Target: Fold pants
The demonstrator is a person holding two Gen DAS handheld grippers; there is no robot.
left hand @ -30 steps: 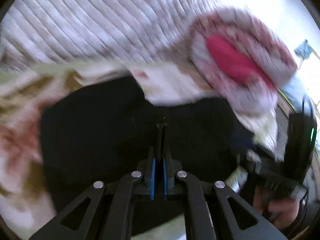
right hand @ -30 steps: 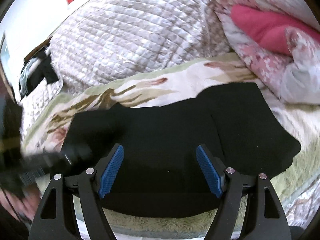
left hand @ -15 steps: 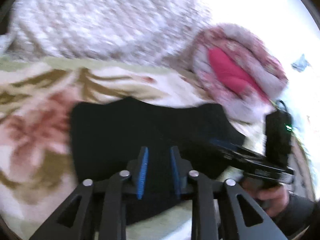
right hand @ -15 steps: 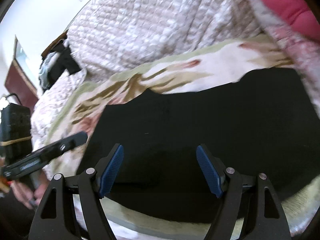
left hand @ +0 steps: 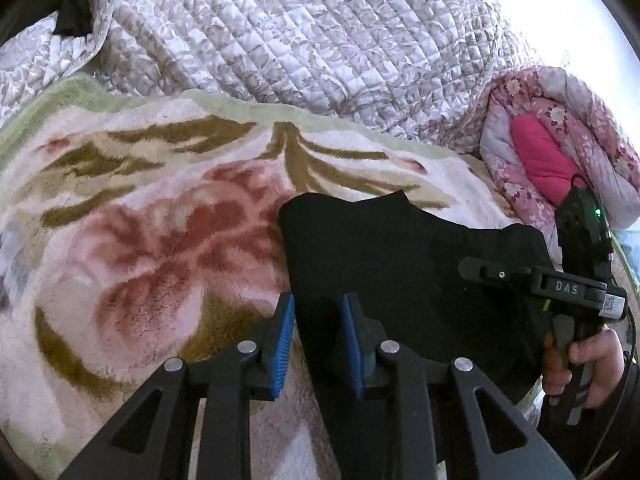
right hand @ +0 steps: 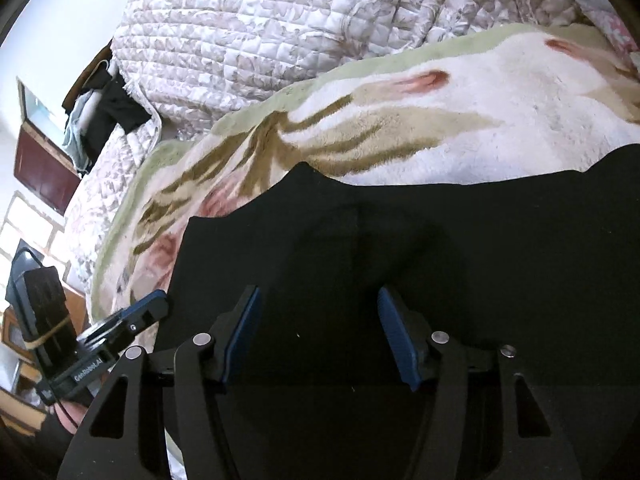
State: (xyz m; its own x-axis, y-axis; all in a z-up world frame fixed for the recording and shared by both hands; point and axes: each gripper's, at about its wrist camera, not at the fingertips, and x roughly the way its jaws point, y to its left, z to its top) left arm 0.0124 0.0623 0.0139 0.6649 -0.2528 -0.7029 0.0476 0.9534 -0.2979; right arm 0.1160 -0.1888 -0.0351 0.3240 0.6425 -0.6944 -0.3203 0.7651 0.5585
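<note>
Pants [left hand: 404, 272] lying folded on the bed blanket [left hand: 140, 240]: soft, light, limp, probably sagging unless pinched at edges. Left hand-held gripper [left hand: 318, 340], jaws apart, straddling the left edge without pinching; right hand-held gripper [right hand: 320, 336] closing over cloth, not yet gripping.

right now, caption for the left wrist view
Left gripper open astride the black pants' edge on a floral blanket.

Black pants [left hand: 400, 264], folded flat, lying on floral fleece blanket [left hand: 140, 220]
</note>
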